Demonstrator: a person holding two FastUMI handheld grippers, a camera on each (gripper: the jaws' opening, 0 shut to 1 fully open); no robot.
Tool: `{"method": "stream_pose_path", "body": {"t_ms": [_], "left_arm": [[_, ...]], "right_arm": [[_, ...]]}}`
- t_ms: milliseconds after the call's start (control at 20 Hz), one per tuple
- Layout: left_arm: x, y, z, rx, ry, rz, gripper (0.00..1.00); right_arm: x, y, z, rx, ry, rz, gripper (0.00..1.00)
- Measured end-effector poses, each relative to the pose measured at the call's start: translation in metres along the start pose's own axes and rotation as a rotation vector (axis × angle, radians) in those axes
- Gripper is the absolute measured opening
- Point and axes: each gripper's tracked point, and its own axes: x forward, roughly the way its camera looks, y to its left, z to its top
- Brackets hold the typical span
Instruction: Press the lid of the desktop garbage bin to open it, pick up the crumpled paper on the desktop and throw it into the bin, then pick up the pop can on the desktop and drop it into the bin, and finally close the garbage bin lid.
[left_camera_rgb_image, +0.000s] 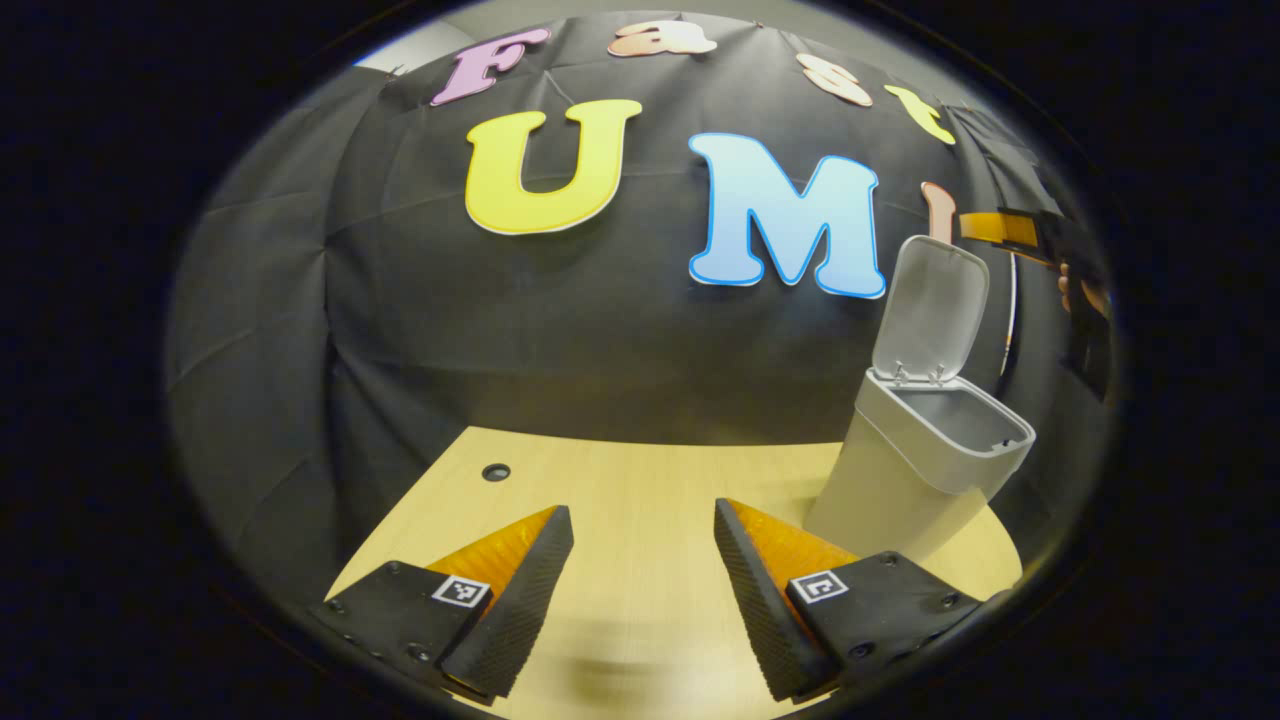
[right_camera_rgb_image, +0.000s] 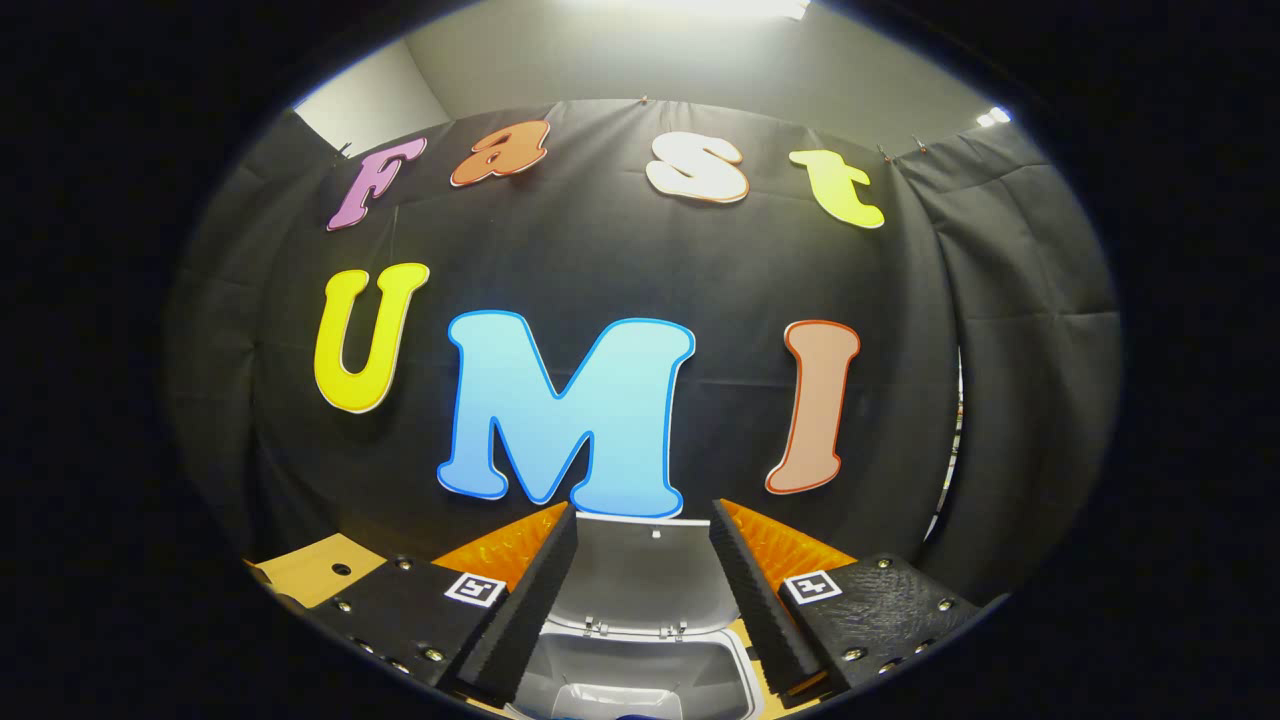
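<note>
Left gripper (left_camera_rgb_image: 640, 590): its ribbed, wedge-shaped fingers (left_camera_rgb_image: 520, 600) stand spread apart with nothing between them, low over the pale wood-grain worktop (left_camera_rgb_image: 640, 480). Out to the right stands the tall grey plastic bin (left_camera_rgb_image: 900, 480), smooth-walled with rounded corners, its hinged lid (left_camera_rgb_image: 930, 305) tipped up and back on two small hinges, mouth open. The other gripper (left_camera_rgb_image: 1040, 235) hovers high beyond the lid, a hand behind it.

Right gripper (right_camera_rgb_image: 640, 600): fingers likewise released and empty, poised straight above the bin's open mouth (right_camera_rgb_image: 640, 670), the raised lid (right_camera_rgb_image: 640, 575) framed between them. Something sits inside at the bottom edge, too cut off to name.

No paper or can shows on the visible worktop. That fits a drop just made, or a reach about to go out for an item. Either way, keep clear of that light, springy lid.
</note>
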Motion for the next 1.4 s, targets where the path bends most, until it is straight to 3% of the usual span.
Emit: {"method": "stream_pose_path", "body": {"t_ms": [200,550,850,1400], "left_arm": [[-0.014,0.017,-0.005,-0.015,0.003,0.039,0.94],[-0.04,0.046,-0.01,-0.038,-0.001,0.109,0.94],[-0.052,0.057,-0.01,-0.046,-0.011,0.146,0.94],[-0.035,0.014,-0.007,-0.006,-0.014,0.053,0.94]], "right_arm": [[0.016,0.001,0.007,0.001,-0.018,-0.001,0.86],[0.042,0.002,-0.017,0.063,0.059,-0.004,0.86],[0.038,0.003,-0.021,0.089,0.078,0.012,0.87],[-0.043,0.007,-0.052,0.073,0.124,0.072,0.87]]}}
